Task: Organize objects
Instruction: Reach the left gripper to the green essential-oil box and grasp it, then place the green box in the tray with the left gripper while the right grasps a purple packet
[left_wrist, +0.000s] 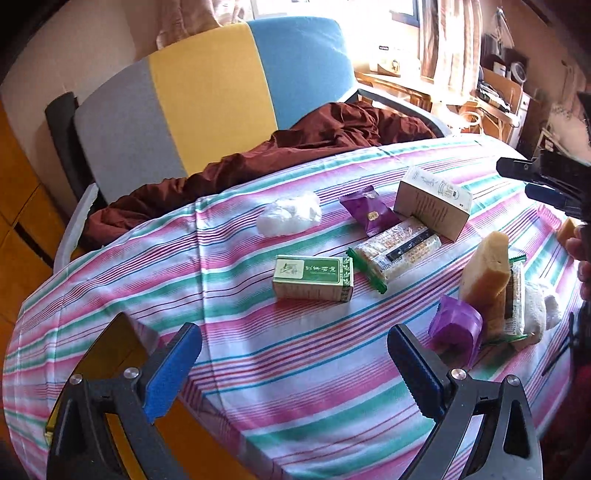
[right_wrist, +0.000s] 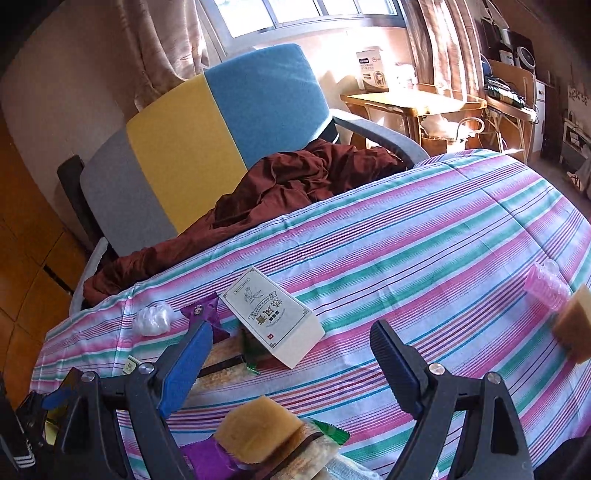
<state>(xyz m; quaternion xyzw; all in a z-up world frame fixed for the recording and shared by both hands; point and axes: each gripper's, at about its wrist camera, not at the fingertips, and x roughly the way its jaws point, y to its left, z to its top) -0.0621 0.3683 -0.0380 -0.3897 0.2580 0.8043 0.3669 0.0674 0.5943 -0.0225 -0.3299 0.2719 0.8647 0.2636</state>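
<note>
- Left wrist view: left gripper (left_wrist: 295, 373) is spread wide and empty above the striped worktop (left_wrist: 295, 387).
- Green box (left_wrist: 313, 277) lies ahead, then the cracker packet (left_wrist: 397, 251) and tan box (left_wrist: 432, 206); yellow sponge (left_wrist: 484, 271) leans at right.
- Right gripper (right_wrist: 291, 365) is also spread and empty.
- Advice: centre the pads on one item, clear of neighbours, before pinching.

Sunlit window (right_wrist: 306, 13) behind a grey-yellow-blue chair (right_wrist: 207, 122) (curtains (right_wrist: 439, 44) drawn aside), wooden floor (left_wrist: 18, 192).

Pink/teal/white striped cloth (left_wrist: 295, 387), green box (left_wrist: 313, 277), purple pkt (left_wrist: 369, 214).
</note>
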